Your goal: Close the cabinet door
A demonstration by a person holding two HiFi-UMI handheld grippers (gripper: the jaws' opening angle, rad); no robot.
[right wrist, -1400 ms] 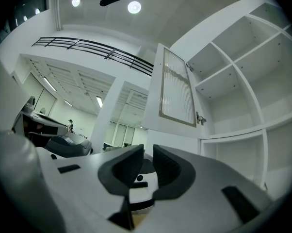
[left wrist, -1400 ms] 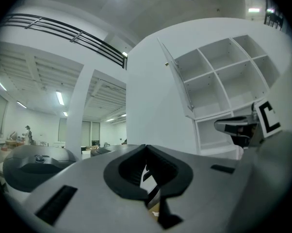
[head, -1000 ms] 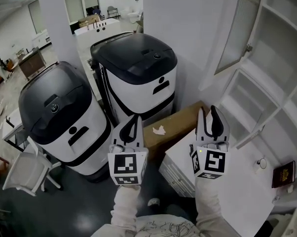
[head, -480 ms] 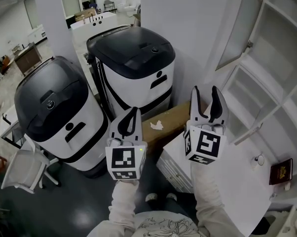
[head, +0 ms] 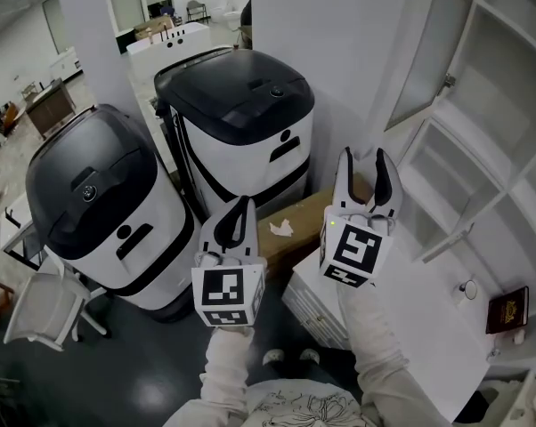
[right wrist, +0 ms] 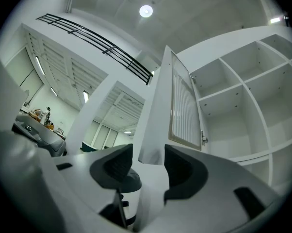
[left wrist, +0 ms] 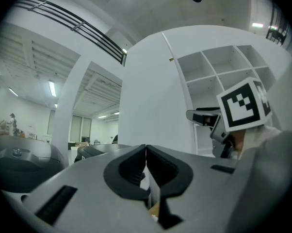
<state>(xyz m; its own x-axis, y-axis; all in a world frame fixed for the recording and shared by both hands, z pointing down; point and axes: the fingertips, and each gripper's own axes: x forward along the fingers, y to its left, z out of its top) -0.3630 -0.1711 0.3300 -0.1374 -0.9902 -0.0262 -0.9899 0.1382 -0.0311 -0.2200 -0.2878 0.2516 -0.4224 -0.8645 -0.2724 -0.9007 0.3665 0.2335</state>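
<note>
The cabinet door [head: 428,56], white-framed with a ribbed glass panel, stands swung open at the upper right, in front of the white cabinet [head: 517,87] with its bare shelves. My right gripper [head: 364,160] is raised below and left of the door, apart from it. It is open; its jaws have just been opening wide, with nothing between them. In the right gripper view the door [right wrist: 182,106] rises just beyond the right gripper [right wrist: 148,161], with the cabinet [right wrist: 233,91] to its right. My left gripper [head: 241,207] is shut and empty, and the left gripper [left wrist: 146,152] points level.
Two black-topped white machines [head: 237,114] [head: 99,203] stand at the left, with a cardboard box [head: 304,221] beside them. A white pillar [head: 330,60] is behind the right gripper. The white counter [head: 419,318] holds a dark booklet [head: 506,310]. A white chair [head: 45,314] stands at the lower left.
The right gripper has risen and shifted a little left in the head view, and its jaws have spread wider. The left gripper has stayed in place.
</note>
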